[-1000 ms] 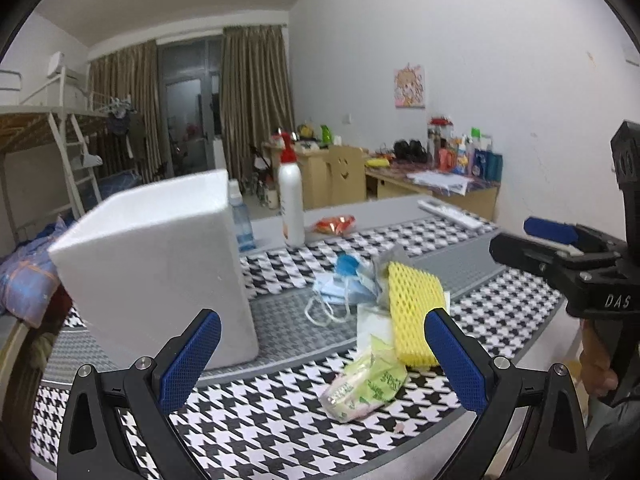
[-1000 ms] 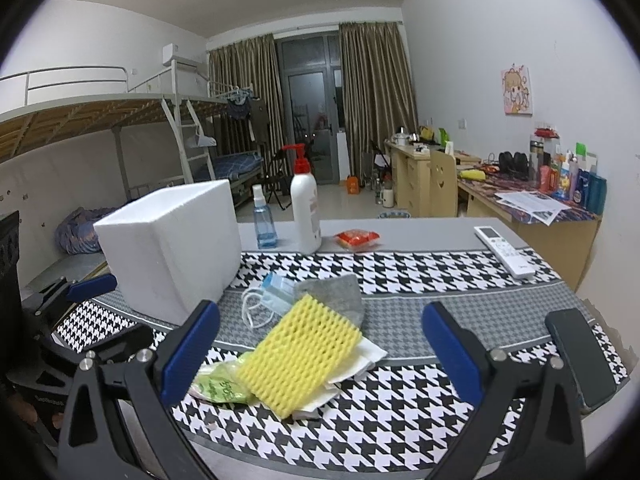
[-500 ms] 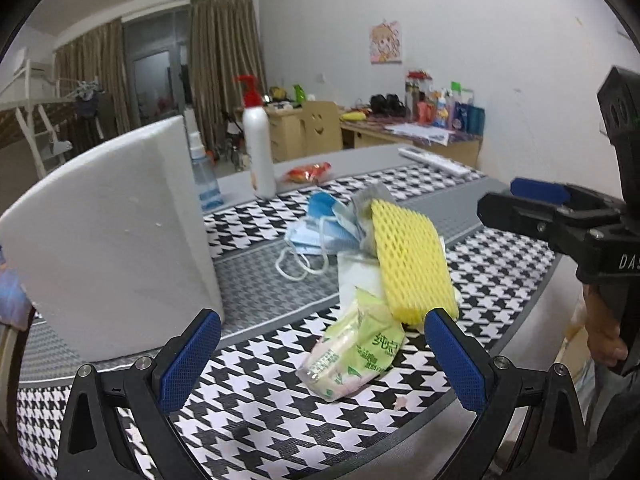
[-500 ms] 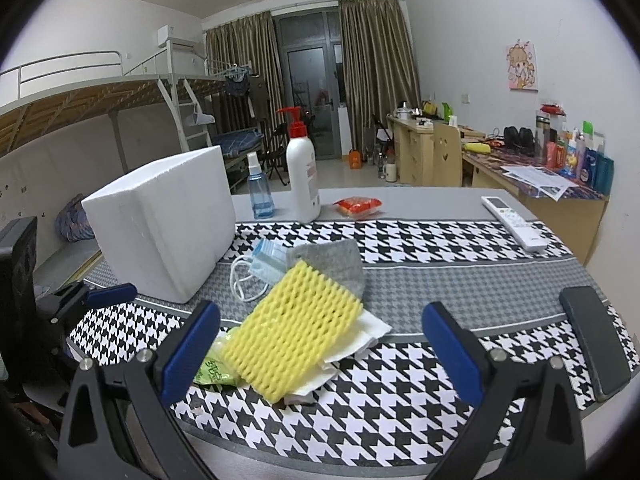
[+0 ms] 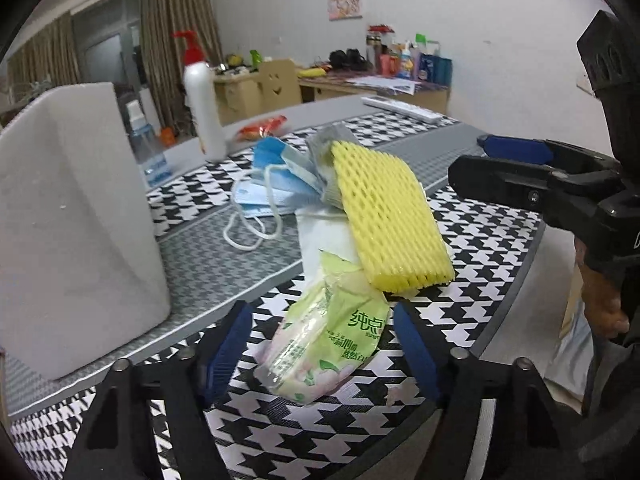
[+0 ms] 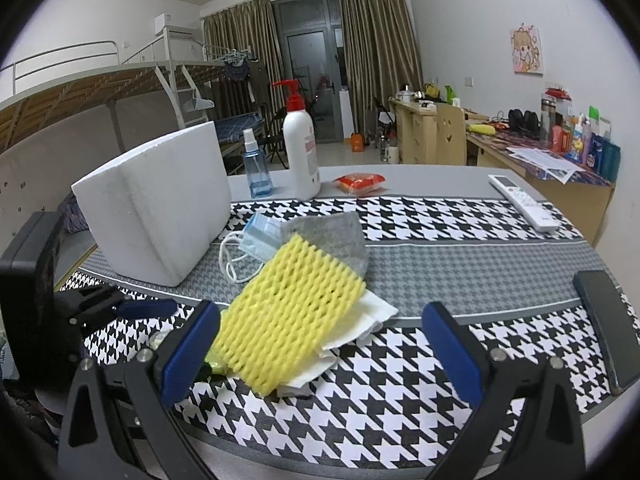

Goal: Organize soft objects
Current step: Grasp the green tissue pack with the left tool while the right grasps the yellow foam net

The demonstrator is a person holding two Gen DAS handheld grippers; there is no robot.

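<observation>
A pile of soft things lies on the houndstooth table. A green tissue pack (image 5: 328, 340) lies nearest, between the pads of my open left gripper (image 5: 320, 340); the pads do not touch it. Behind it are a yellow foam net (image 5: 388, 216), white tissues (image 5: 320, 236), a blue face mask (image 5: 268, 188) and a grey cloth (image 5: 324, 148). In the right wrist view my open, empty right gripper (image 6: 320, 348) is just in front of the foam net (image 6: 288, 312); the mask (image 6: 256, 240), cloth (image 6: 332, 236) and tissues (image 6: 360, 320) lie beyond.
A white foam box (image 6: 160, 208) stands at the left, close to the pile. Behind are a blue spray bottle (image 6: 256, 164), a white pump bottle (image 6: 300, 152), an orange packet (image 6: 360, 182) and a remote (image 6: 520, 200). A dark phone (image 6: 608, 320) lies at the right edge.
My left gripper has moved forward and down to the tissue pack, its jaws narrowing around it. My right gripper has moved forward toward the yellow foam net.
</observation>
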